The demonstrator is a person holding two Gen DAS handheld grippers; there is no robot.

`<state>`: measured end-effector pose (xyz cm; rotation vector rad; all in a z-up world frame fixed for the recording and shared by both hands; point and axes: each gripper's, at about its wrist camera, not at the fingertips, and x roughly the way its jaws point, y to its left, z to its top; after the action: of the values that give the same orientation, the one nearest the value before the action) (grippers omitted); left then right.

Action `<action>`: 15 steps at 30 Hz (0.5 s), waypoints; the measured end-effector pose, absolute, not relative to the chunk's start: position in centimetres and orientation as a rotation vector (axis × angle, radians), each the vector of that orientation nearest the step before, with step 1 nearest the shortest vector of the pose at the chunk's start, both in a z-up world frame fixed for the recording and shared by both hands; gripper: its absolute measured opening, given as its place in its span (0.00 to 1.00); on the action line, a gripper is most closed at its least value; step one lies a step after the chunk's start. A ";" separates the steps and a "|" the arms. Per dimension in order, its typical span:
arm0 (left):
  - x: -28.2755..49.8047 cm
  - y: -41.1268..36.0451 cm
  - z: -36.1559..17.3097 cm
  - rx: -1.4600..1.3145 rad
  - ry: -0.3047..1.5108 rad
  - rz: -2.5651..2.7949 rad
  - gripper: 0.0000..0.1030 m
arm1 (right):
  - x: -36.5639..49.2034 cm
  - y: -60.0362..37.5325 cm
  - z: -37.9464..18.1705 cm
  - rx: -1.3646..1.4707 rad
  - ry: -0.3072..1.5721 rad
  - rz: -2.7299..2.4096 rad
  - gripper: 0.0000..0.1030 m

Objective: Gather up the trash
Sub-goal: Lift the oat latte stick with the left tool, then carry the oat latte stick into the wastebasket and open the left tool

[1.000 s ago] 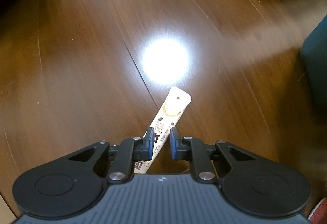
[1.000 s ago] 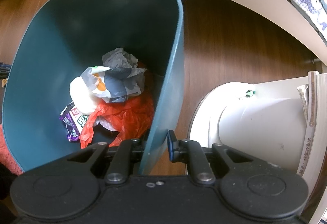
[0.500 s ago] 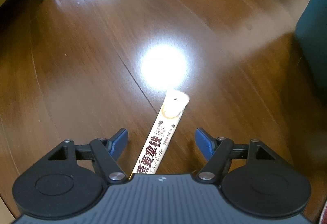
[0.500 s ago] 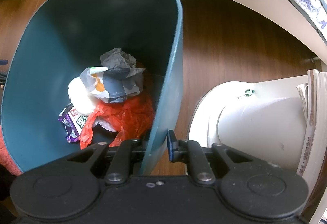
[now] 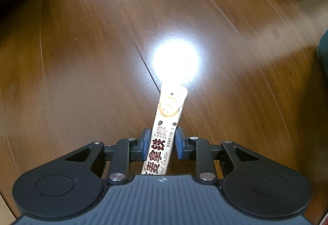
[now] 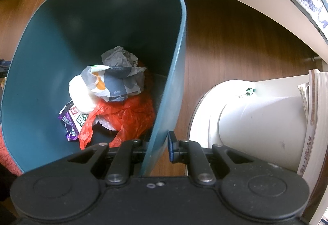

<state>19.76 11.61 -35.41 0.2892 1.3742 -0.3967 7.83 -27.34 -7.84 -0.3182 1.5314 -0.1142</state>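
Sachet: a long cream drink stick [image 5: 166, 128] printed with dark characters, lower centre of the left wrist view, lying over the wood floor [image 5: 82, 60].
Axis: the long side runs from the bottom centre up toward the glare spot [image 5: 176, 64], tilted slightly right; its far end stops just under the glare, its near end is hidden behind the gripper body.
Left gripper: [image 5: 161, 144] points down at the floor, one blue pad on each side of the sachet's lower half. The jaws have just been closing with the sachet between them; the pads look to be touching its edges, so I read this as a pinch across the narrow width.
Lift: whether the sachet is clear of the floor cannot be told.
Bin: a teal bin [image 6: 178, 44] fills the left and centre of the right wrist view; crumpled paper [image 6: 119, 73], a red bag [image 6: 123, 116] and a purple wrapper [image 6: 70, 120] lie at the bottom.
Right gripper: [image 6: 157, 147] is clamped on the bin's right wall, one pad inside, one outside.
Bearing: a teal edge [image 5: 324, 56] at the right border of the left view is probably the bin, so the sachet's path runs rightward.
Nearer hand: the left; the right is taken up by the bin.
Surround: a white round base [image 6: 205, 106] and a book [image 6: 313, 122] right of the bin.
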 end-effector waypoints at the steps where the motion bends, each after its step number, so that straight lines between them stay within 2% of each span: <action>1: 19.7 11.6 -35.3 0.297 1.372 -0.386 0.22 | 7.8 -27.3 -7.8 -0.318 1.530 -0.114 0.14; 6: 19.7 11.4 -33.6 0.286 1.349 -0.356 0.21 | 7.8 -27.4 -7.7 -0.317 1.526 -0.113 0.13; 15: 19.2 9.5 -26.8 0.263 1.251 -0.421 0.21 | 7.9 -27.6 -7.4 -0.300 1.516 -0.118 0.13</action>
<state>19.21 9.50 -26.82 0.2625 1.2505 -0.4213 7.91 -27.56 -7.39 -0.2998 1.5161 -0.1179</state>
